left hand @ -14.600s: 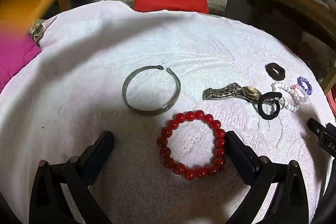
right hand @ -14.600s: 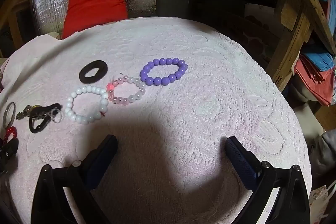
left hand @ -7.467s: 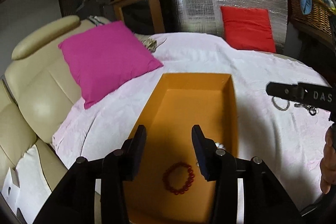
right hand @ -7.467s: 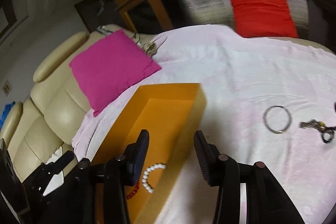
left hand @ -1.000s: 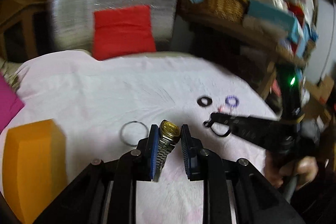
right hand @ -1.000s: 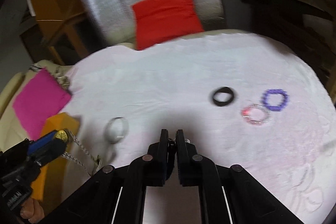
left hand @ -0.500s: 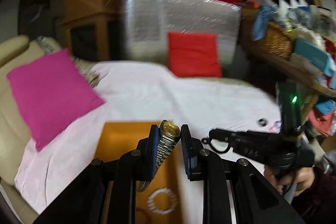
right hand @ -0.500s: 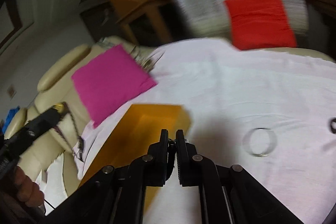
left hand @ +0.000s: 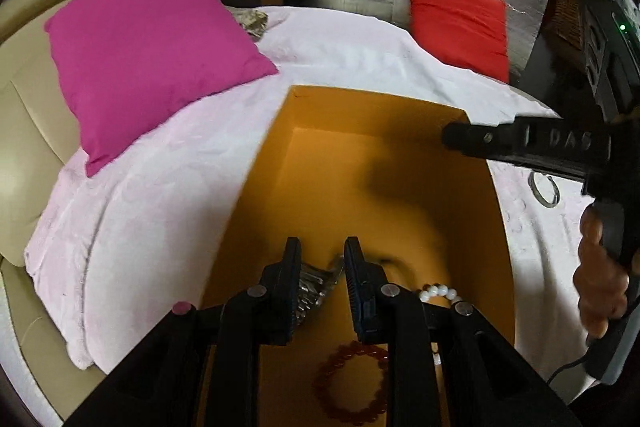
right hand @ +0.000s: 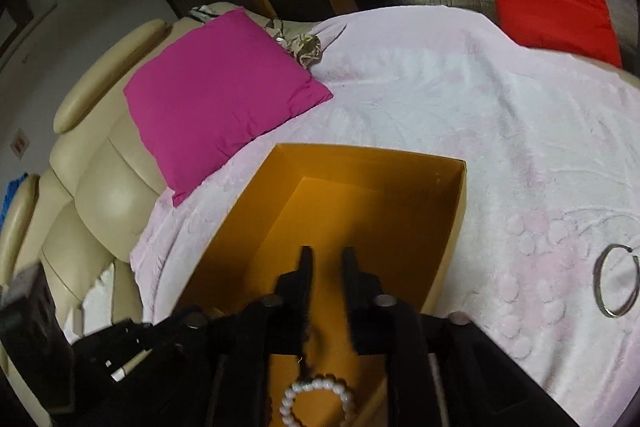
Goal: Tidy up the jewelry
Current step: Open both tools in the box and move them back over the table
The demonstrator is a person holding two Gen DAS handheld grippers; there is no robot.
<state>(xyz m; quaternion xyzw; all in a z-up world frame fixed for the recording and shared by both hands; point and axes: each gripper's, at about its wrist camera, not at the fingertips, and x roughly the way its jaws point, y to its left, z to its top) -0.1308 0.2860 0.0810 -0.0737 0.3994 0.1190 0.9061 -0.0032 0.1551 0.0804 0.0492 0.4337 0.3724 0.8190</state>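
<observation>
- The left tool point(left hand: 322, 269) hangs over the near end of the orange box point(left hand: 260, 155), jaws parted. A metal watch point(left hand: 316, 283) shows in the gap just below them; it looks released, though contact with the left jaw cannot be ruled out.
- The right tool point(right hand: 326, 277) also hangs over the box, jaws parted and holding nothing that can be made out.
- Risk: if the watch band snags a jaw, lifting the tool away could drag it back out of the box.
- Risk: both tools crowd one opening and could knock together or nudge the box wall.
- In the box, a white bead bracelet point(right hand: 318, 401) and a red bead bracelet point(left hand: 352, 383) lie at 6 o'clock.
- A silver bangle point(right hand: 616, 281) waits on the cloth at 3 o'clock, outside the box.
- The bench wears a pale pink embossed cloth point(right hand: 460, 99).
- A magenta cushion point(left hand: 148, 55) sits on a cream sofa at 10 o'clock; a red cushion point(left hand: 456, 23) leans on silver foil panelling at 1 o'clock.
</observation>
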